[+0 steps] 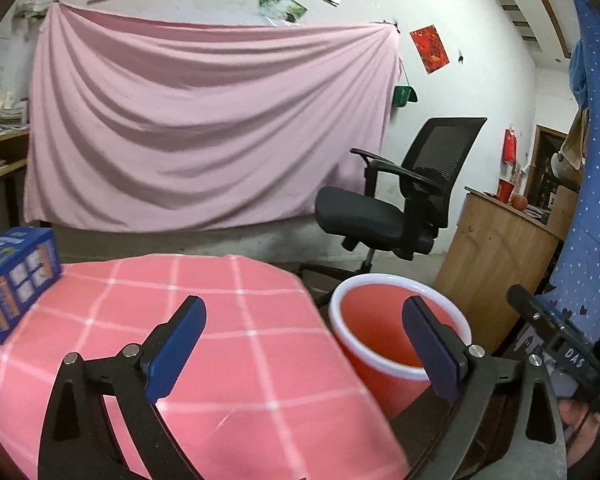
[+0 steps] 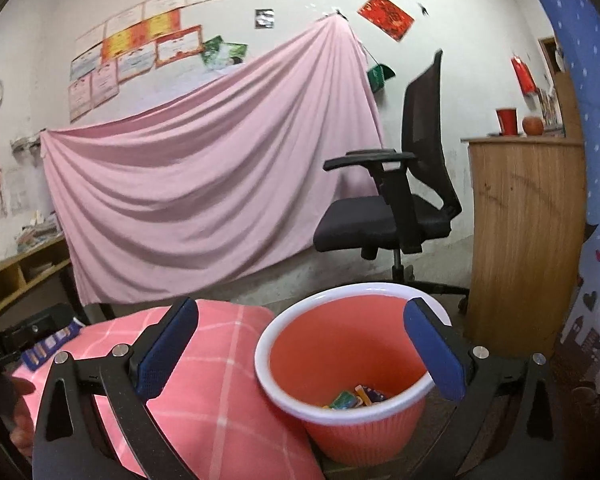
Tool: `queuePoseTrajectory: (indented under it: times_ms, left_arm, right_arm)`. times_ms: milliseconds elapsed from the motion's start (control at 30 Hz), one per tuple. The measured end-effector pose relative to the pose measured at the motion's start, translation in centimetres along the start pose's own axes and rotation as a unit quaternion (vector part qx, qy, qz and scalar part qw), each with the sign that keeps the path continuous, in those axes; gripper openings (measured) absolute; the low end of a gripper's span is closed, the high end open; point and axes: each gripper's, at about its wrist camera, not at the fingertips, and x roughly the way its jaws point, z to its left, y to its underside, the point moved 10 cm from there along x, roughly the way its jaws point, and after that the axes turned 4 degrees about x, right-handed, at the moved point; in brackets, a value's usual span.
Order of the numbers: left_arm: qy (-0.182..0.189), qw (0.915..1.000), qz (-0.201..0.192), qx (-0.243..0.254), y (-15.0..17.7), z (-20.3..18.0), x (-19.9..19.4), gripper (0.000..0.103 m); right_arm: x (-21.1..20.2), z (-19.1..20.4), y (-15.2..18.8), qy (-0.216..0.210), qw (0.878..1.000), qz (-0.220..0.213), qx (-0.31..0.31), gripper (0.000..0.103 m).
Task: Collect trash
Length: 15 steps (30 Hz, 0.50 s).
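A salmon-red waste bin with a white rim (image 2: pixel 342 364) stands beside the table, to its right; it also shows in the left wrist view (image 1: pixel 392 340). Several small coloured wrappers (image 2: pixel 354 397) lie at its bottom. My right gripper (image 2: pixel 300 354) is open and empty, above the bin's mouth. My left gripper (image 1: pixel 304 354) is open and empty, over the table's right edge. A blue carton (image 1: pixel 16 280) stands on the pink checked tablecloth (image 1: pixel 160 320) at the far left. The right gripper's body (image 1: pixel 556 344) shows at the right of the left wrist view.
A black office chair (image 2: pixel 396 200) stands behind the bin. A wooden cabinet (image 2: pixel 528 240) with a red cup (image 2: pixel 507 121) and an apple (image 2: pixel 533 125) is at the right. A pink sheet (image 1: pixel 204 128) hangs on the back wall. A blue dotted curtain (image 1: pixel 596 184) is at the far right.
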Motion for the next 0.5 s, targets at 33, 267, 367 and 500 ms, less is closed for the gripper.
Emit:
queuePoseTrajectory:
  times_ms: [33, 267, 367, 500]
  left_arm:
    - [-0.004, 1.0, -0.003, 0.001, 0.4, 0.3, -0.8, 0.097]
    - [-0.032, 0.9994, -0.013, -0.008, 3.6, 2.6, -5.9, 0.098]
    - [-0.041, 0.9989, -0.021, -0.008, 4.7, 3.5, -7.6, 0.098]
    - [-0.056, 0.9981, -0.026, -0.008, 5.9, 4.6, -9.0, 0.098]
  right_arm:
    - [-0.6, 0.4, 0.1, -0.002, 1.0, -0.004, -0.003, 0.103]
    - [-4.5, 3.2, 1.5, -0.009, 1.0, -0.018, -0.019, 0.103]
    - [-6.2, 4.4, 2.7, -0.014, 0.999, -0.024, -0.027, 0.103]
    - [-7.8, 5.7, 4.3, -0.019, 0.999, -0.03, -0.041, 0.103]
